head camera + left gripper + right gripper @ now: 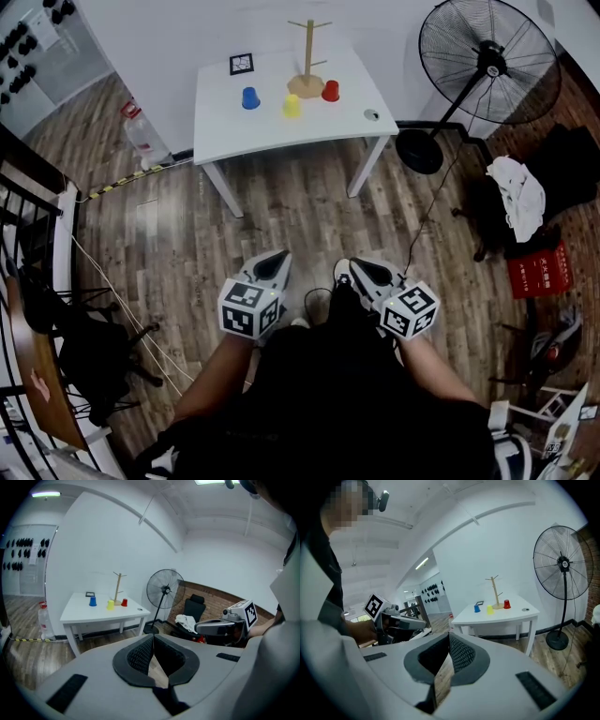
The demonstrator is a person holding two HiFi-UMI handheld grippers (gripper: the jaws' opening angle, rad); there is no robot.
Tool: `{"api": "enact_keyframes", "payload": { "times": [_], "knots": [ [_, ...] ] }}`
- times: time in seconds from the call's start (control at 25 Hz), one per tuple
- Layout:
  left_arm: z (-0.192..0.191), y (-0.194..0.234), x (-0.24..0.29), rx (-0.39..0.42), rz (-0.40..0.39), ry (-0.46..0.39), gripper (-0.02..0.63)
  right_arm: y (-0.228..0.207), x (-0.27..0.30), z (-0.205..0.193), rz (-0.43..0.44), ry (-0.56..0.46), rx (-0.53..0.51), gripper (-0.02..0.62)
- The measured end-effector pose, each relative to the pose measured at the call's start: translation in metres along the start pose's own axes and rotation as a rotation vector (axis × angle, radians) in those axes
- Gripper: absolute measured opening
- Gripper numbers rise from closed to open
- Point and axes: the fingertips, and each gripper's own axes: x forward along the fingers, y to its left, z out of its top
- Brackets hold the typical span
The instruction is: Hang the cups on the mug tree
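The white table (pixel 281 131) is located well ahead, and the mug tree (pixel 307 56) is stood on it. The left gripper (pixel 273 262) and right gripper (pixel 364 269) are held with jaws closed and empty. The blue cup (pixel 250 97), yellow cup (pixel 292 106) and red cup (pixel 330 91) are set on the tabletop near the tree base, unhung

Ahead of me, the mug tree (pixel 307 56) stands toward the rear of the surface (pixel 281 131). Three cups (pixel 292 106) sit at its foot. A fan (pixel 486 66) stands right of the surface.
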Motion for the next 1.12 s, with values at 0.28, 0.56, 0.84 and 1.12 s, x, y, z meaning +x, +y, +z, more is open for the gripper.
{"api": "enact_keyframes", "payload": {
  "times": [0.28,0.56,0.84,1.12],
  "knots": [
    [0.014,0.012,0.036,-0.007,0.022,0.029,0.017,-0.047,0.023,0.015,0.015,0.003,0.017,-0.003],
    [0.070,0.034,0.096,0.029,0.031,0.014,0.017,-0.110,0.057,0.054,0.043,-0.024,0.032,-0.003],
    [0.119,0.052,0.164,0.029,0.073,0.001,0.017,-0.188,0.083,0.095,0.075,-0.032,0.031,-0.003],
    [0.152,0.064,0.218,-0.011,0.139,-0.003,0.017,-0.245,0.107,0.136,0.151,-0.026,-0.033,-0.003]
  ]
}}
